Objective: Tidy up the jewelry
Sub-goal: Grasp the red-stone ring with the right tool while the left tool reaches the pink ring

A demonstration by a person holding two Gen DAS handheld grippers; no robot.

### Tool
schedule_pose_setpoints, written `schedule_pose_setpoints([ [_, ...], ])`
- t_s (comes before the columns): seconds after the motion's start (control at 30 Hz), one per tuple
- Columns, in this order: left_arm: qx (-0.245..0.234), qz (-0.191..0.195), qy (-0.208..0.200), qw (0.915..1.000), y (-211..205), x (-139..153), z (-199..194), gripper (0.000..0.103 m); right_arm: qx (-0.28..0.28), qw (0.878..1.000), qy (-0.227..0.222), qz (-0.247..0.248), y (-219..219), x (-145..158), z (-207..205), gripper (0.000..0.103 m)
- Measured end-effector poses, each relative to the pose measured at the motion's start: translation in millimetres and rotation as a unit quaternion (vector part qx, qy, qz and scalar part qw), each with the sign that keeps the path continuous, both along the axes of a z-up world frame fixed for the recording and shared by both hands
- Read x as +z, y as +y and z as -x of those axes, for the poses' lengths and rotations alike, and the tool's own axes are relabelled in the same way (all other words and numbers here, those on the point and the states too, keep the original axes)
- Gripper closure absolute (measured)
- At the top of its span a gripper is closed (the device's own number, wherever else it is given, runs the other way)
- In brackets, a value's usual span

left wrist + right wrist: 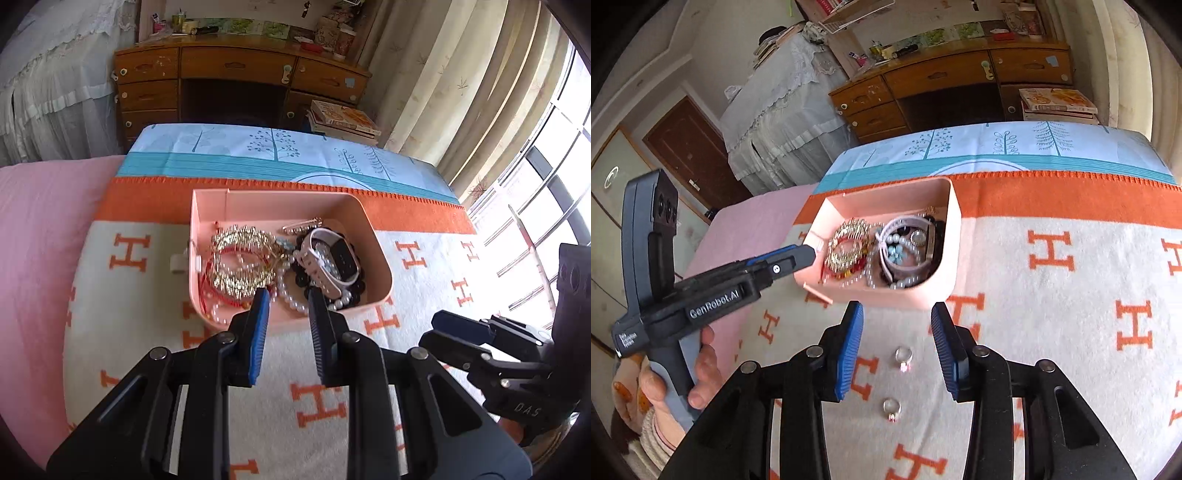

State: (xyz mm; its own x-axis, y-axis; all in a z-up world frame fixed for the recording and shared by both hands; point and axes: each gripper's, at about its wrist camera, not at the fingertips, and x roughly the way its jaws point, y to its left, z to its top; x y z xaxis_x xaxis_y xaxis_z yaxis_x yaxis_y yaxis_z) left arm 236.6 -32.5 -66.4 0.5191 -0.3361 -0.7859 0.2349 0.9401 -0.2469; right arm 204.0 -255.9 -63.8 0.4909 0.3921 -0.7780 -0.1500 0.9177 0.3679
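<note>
two rings (903,355) lie between right gripper (897,328) fingers.

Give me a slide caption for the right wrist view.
Open right gripper hovers over two rings beside the pink jewelry box.

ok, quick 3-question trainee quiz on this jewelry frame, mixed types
1. True or false: both rings lie inside the pink box.
2. Which claw has the rings in front of it? A) left claw B) right claw
3. Fill in: the white watch rests in the ____.

Key: 1 false, they lie on the blanket; 2 B; 3 pink box.
</note>
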Motion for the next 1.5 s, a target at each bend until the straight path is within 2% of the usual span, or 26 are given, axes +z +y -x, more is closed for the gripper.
schedule_pose_setpoints([
  [0.1, 0.010, -0.002, -0.001, 1.0000, 2, -6, 30, 0.084, 0.016, 0.999, -0.001, 0.030, 7, -10, 34, 0.064],
  [0.27, 0.045, -0.010, -0.014, 0.9988, 8, -19, 72, 0.084, 0.019, 0.998, -0.014, 0.052, 9, -20, 80, 0.064],
  [0.4, 0.058, -0.008, -0.012, 0.9982, 8, -32, 92, 0.084, 0.005, 0.997, -0.027, 0.073, 6, -24, 101, 0.064],
  [0.47, 0.064, -0.019, -0.009, 0.9978, 6, -40, 97, 0.084, 0.006, 0.996, -0.026, 0.081, 6, -29, 106, 0.063],
  [0.63, 0.062, -0.027, 0.007, 0.9977, 3, -56, 101, 0.084, 0.017, 0.993, -0.019, 0.115, 18, -47, 97, 0.063],
  [0.9, 0.063, -0.026, 0.012, 0.9976, 6, -61, 101, 0.084, 0.050, 0.987, -0.008, 0.151, 45, -69, 92, 0.063],
  [1.17, 0.078, -0.006, 0.028, 0.9965, 19, -70, 94, 0.084, 0.073, 0.975, -0.038, 0.206, 65, -74, 90, 0.060],
  [1.5, 0.084, 0.000, 0.040, 0.9957, 24, -78, 88, 0.084, 0.086, 0.974, -0.047, 0.202, 71, -75, 76, 0.060],
])
